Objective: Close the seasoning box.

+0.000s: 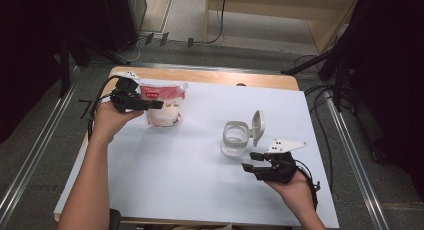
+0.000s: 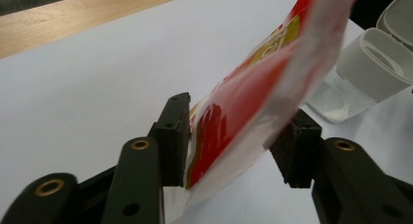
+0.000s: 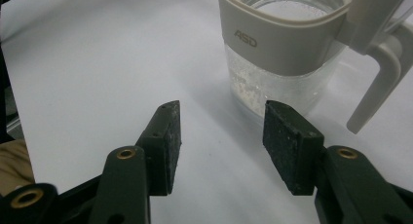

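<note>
- The left gripper (image 1: 159, 104) is reaching in from the left side of the table and is sitting at the top of a red and white bag (image 1: 163, 106).
- In the left gripper view, the bag (image 2: 253, 95) is hanging slanted between the two black jaws. One pad (image 2: 176, 136) is touching the bag. The other pad (image 2: 297, 148) is right at the bag's see-through edge, and I cannot tell if it is pressing yet. So this claw is closing around the bag, but I cannot say it is squeezing it tight.
- The bag is standing on the white sheet (image 1: 200, 180), near the far left corner of the table (image 1: 220, 77).
- The right gripper (image 1: 250, 161) is resting low on the sheet, just beside a clear jar (image 1: 235, 140). Its jaws are standing apart and are holding nothing.
- In the right gripper view, the jar (image 3: 287, 53) is sitting just past the jaws, a bit to one side. White grains are lying in its bottom.
- The jar's white lid (image 1: 258, 126) is flipped up and open, on the side away from the bag.
- The jar and the bag are sitting well apart.
</note>
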The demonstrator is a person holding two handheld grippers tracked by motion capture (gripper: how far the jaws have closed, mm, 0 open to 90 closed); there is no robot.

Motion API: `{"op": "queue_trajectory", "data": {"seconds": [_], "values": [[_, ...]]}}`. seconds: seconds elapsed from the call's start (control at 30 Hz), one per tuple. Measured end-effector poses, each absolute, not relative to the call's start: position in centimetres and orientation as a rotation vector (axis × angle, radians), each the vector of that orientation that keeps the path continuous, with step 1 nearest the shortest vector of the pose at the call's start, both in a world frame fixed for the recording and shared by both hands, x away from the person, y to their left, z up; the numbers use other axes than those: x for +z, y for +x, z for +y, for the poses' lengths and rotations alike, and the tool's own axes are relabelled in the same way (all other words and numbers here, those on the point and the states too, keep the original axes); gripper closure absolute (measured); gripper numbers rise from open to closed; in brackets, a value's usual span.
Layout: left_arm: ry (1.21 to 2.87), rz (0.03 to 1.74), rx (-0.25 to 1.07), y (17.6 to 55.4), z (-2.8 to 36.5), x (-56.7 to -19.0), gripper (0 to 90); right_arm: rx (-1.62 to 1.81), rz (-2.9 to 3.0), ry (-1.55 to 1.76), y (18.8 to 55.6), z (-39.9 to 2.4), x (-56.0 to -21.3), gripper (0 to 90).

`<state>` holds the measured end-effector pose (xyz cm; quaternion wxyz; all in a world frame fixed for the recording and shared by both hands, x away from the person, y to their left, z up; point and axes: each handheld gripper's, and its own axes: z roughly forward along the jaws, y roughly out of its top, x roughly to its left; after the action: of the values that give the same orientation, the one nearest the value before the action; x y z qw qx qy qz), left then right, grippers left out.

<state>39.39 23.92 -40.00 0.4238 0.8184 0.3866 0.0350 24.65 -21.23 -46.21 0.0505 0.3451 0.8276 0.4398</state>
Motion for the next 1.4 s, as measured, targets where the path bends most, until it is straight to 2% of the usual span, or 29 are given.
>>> {"op": "queue_trajectory", "data": {"seconds": [0.1,0.17,0.27,0.43,0.63,0.9,1.1,1.4], "values": [[2.058,0.983,0.094,39.4,23.8,-40.2,69.4,1.343,2.518,1.031,24.7,-21.1,-46.3,49.0],[2.068,0.983,0.088,39.3,23.7,-40.1,70.9,1.345,2.518,1.029,24.7,-21.1,-46.3,49.0],[2.078,0.982,0.080,39.2,23.6,-40.2,80.4,1.363,2.502,1.023,24.6,-20.9,-46.1,48.7],[2.050,1.052,0.041,39.3,23.9,-40.1,90.0,1.361,2.493,1.007,24.4,-20.5,-45.7,48.0],[2.013,1.075,0.023,39.0,23.8,-38.8,90.0,1.375,2.478,0.994,24.2,-20.1,-45.2,48.4],[2.038,1.004,0.038,37.5,22.7,-36.0,90.0,1.375,2.480,0.970,23.9,-19.3,-45.1,48.9],[2.013,0.976,-0.003,36.5,21.7,-34.1,90.0,1.378,2.477,0.953,23.9,-18.7,-44.8,48.9],[2.053,0.898,0.004,35.2,19.8,-32.4,90.0,1.420,2.463,0.950,24.0,-17.8,-44.3,49.8]]}}
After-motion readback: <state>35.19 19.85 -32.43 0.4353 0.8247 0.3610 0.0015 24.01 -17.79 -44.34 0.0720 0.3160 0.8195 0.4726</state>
